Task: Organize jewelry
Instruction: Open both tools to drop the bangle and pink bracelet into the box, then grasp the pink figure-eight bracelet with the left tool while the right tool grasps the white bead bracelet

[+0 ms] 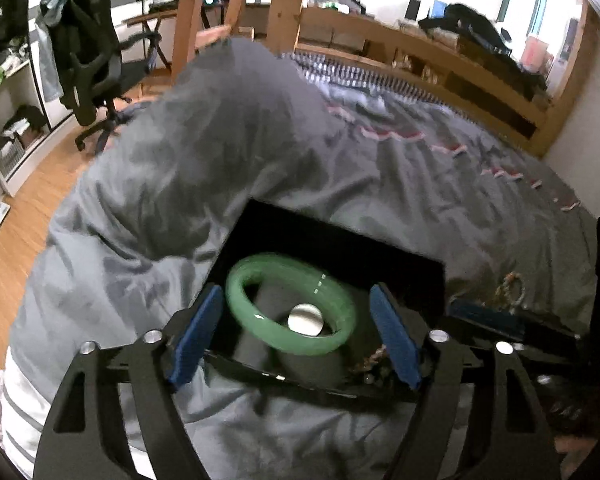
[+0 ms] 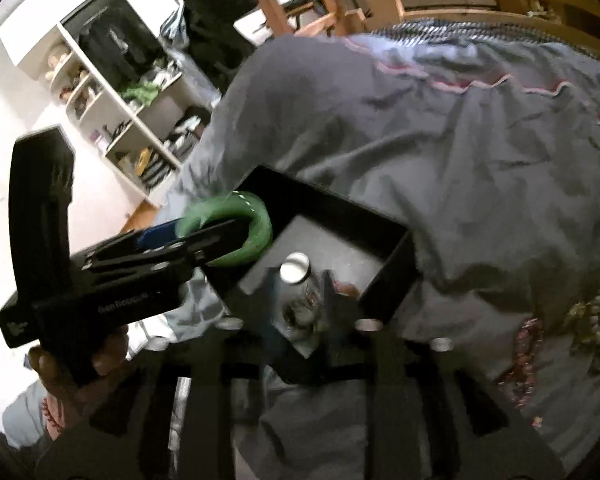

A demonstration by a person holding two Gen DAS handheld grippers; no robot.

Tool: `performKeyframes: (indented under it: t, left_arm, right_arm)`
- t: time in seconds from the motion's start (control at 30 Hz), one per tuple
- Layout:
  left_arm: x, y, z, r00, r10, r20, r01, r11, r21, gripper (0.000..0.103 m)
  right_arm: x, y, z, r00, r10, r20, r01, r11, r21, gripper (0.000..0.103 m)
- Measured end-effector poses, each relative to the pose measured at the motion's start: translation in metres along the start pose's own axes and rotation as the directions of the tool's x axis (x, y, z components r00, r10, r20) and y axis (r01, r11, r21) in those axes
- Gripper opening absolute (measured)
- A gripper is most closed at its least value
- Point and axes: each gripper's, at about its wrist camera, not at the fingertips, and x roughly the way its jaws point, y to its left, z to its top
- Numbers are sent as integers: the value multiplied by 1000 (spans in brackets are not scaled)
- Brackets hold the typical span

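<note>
Blue pads (image 1: 196, 332) of the left tool (image 1: 296, 334) stand spread wide, the green bangle (image 1: 292, 304) between them, touching neither as far as I can tell. Bangle hangs tilted over the open black box (image 1: 340, 248) on the grey duvet (image 1: 180, 160); the right wrist view shows it at the box's left wall. Small glass jar (image 2: 298, 284) with pale lid sits between the right tool's (image 2: 300, 300) dark, blurred fingers; grip cannot be judged. Beaded bracelets (image 2: 592, 316) lie on the duvet, right of the box.
</note>
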Motion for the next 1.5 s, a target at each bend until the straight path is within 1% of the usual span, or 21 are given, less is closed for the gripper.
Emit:
performKeyframes:
  t: [0.03, 0.07, 0.1, 0.13, 0.17, 0.23, 0.33, 0.43, 0.63, 0.77, 0.8, 0.9, 1.0, 1.1, 1.13, 1.17, 1.2, 1.23, 1.3, 1.37, 1.5]
  left_arm:
    - [-5, 0, 1, 1000, -4, 18, 4, 1000, -1, 90]
    - [-13, -1, 2, 999, -10, 45, 10, 1000, -3, 90]
    - [-17, -2, 3, 998, -14, 58, 15, 1000, -3, 90]
    - [-22, -3, 4, 997, -21, 69, 22, 1000, -5, 91]
    - [-24, -5, 5, 997, -27, 74, 27, 1000, -6, 91]
    - [-26, -11, 5, 996, -39, 77, 39, 999, 7, 92]
    - [-27, -23, 4, 996, -56, 72, 54, 998, 33, 93]
    - [-30, -44, -1, 994, -82, 69, 77, 994, 76, 93]
    - [-30, -91, -19, 991, -130, 42, 121, 977, 174, 93]
    - [-22, -129, -40, 986, -167, 7, 160, 954, 252, 93]
    - [-20, -137, -45, 985, -175, -4, 169, 949, 264, 93]
    - [-8, -157, -62, 979, -200, -45, 204, 931, 301, 93]
    - [9, -173, -72, 974, -207, -86, 224, 916, 331, 92]
    - [30, -188, -79, 974, -196, -115, 225, 904, 363, 92]
    - [35, -192, -80, 975, -188, -122, 220, 903, 369, 91]
    - [44, -197, -81, 976, -174, -132, 212, 900, 381, 91]
    - [51, -203, -83, 977, -161, -137, 203, 895, 397, 91]
    - [59, -209, -84, 980, -147, -138, 192, 888, 417, 91]
    - [68, -214, -85, 982, -129, -137, 176, 888, 426, 90]
    - [79, -214, -84, 980, -131, -153, 183, 894, 409, 81]
    - [92, -211, -83, 978, -124, -168, 184, 896, 405, 72]
  right_arm:
    - [-14, -4, 3, 999, -3, 48, 2, 1000, 17, 78]
    - [-26, -7, 6, 995, -26, 93, 24, 999, 29, 91]
    - [-42, -10, 9, 986, -75, 147, 70, 997, 35, 93]
    - [-50, -11, 11, 979, -118, 167, 114, 993, 34, 94]
    - [-60, -13, 12, 969, -170, 180, 166, 986, 34, 100]
    - [-79, -20, 12, 942, -275, 193, 273, 961, 36, 100]
    - [-104, -33, 3, 906, -375, 195, 373, 927, 49, 100]
    - [-121, -50, -8, 889, -427, 168, 421, 904, 71, 100]
    - [-149, -77, -25, 866, -484, 128, 471, 874, 118, 100]
    - [-162, -89, -33, 857, -500, 127, 488, 866, 111, 100]
    - [-164, -94, -37, 860, -494, 127, 482, 868, 117, 100]
    - [-159, -107, -44, 889, -444, 115, 428, 893, 140, 100]
    - [-145, -115, -46, 900, -427, 91, 418, 903, 102, 99]
    - [-133, -120, -44, 905, -419, 75, 416, 908, 45, 91]
    - [-127, -126, -44, 912, -407, 58, 405, 913, 37, 85]
    - [-120, -132, -44, 920, -390, 32, 388, 920, 45, 70]
    - [-112, -141, -45, 930, -367, 4, 366, 928, 67, 62]
    - [-106, -147, -47, 934, -358, -7, 358, 930, 82, 60]
    - [-91, -158, -51, 928, -372, -36, 373, 923, 88, 50]
    - [-75, -162, -52, 924, -379, -43, 381, 923, 45, 43]
    - [-55, -163, -44, 909, -416, -36, 416, 909, -9, 37]
